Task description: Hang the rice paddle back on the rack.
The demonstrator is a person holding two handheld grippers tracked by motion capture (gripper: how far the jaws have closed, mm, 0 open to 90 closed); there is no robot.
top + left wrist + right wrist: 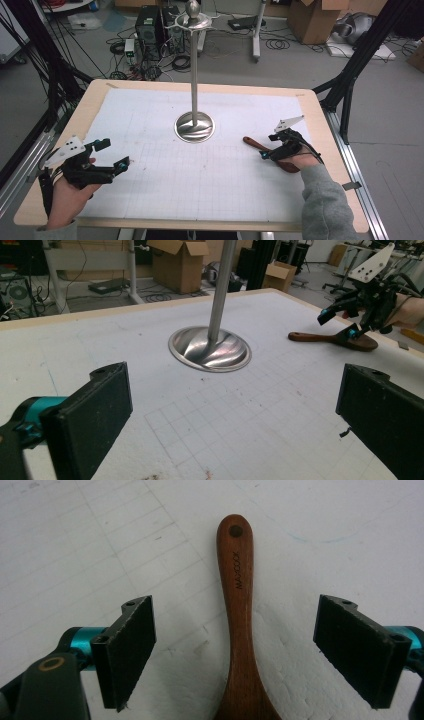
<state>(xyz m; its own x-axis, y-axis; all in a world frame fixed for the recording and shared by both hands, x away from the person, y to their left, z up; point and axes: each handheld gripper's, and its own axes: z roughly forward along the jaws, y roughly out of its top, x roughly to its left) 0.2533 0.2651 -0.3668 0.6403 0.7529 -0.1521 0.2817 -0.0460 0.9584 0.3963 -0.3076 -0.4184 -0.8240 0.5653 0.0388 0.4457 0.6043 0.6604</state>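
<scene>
From up top I've got my right gripper [266, 148] low over the white gridded mat [165, 165], jaws apart, straddling a dark wooden spoon [256, 145] whose handle runs out ahead of it toward the middle of the table [95, 100]. My right hand [306, 161] and grey sleeve [322, 200] come in behind it. Ahead and to its left stands a metal stand [194, 70], a tall pole on a round shiny base. Well apart on the far left, my left gripper [114, 154] hovers with its jaws spread wide, nothing between them, left hand [67, 197] behind.
</scene>
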